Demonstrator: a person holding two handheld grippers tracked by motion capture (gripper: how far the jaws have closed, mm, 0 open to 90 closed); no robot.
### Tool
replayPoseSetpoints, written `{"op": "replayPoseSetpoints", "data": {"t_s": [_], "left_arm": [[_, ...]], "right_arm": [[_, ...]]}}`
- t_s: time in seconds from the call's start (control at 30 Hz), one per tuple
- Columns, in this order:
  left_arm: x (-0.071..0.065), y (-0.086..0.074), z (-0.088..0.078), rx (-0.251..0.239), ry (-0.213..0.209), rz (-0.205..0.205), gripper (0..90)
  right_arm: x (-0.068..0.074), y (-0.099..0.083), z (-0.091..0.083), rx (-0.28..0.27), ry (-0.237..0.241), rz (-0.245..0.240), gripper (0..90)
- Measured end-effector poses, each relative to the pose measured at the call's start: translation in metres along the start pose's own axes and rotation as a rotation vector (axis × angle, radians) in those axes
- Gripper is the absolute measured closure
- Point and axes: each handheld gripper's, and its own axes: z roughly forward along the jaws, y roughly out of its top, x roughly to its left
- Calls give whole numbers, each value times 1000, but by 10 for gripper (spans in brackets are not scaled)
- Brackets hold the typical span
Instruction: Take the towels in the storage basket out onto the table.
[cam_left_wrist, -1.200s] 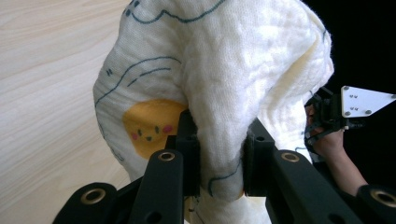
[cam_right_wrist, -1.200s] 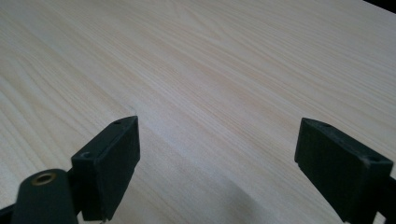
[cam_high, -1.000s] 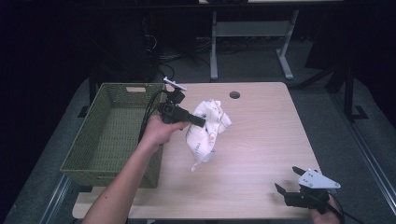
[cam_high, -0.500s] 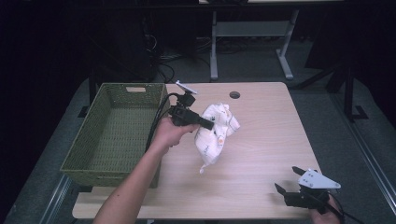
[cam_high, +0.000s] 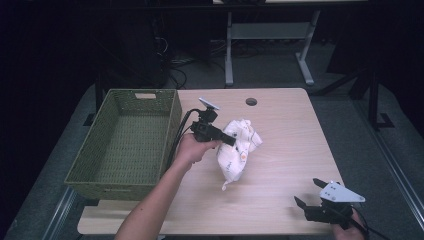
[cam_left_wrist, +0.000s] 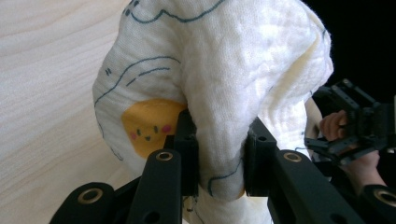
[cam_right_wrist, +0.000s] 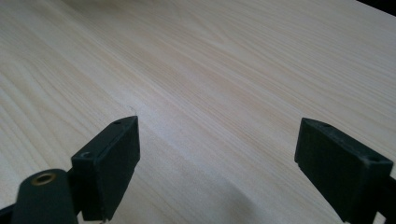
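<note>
While left tongs (cam_high: 231, 140) pinch cloth (cam_high: 239, 152) above table (cam_high: 285, 130), right tongs (cam_high: 306, 192) rest spread.

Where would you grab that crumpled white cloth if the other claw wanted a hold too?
Probably the loose tail of the white cloth that trails toward the person's side, coming in from the near right where the right claw waits open. The left claw already pinches a thick fold in the bunched upper part, so the thin hanging end looks easiest to nip.
</note>
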Motion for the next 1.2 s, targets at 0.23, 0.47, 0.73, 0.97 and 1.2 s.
{"op": "replayPoseSetpoints", "data": {"t_s": [0.23, 0.47, 0.73, 0.97, 1.2], "left_arm": [[7, -6, 17, -10, 6, -33, 737], [10, -8, 34, -22, 14, -65, 722], [7, -9, 44, -42, 40, -65, 697], [8, -10, 49, -27, 49, -62, 627], [5, -12, 52, -67, 30, -73, 537]], "right_arm": [[1, 0, 1, -1, 3, -3, 137], [0, 0, 0, 3, 1, -3, 137], [1, 0, -1, 1, 2, -4, 137], [1, 0, 0, 2, 1, -5, 137], [1, 0, -1, 0, 1, -6, 137]]}}
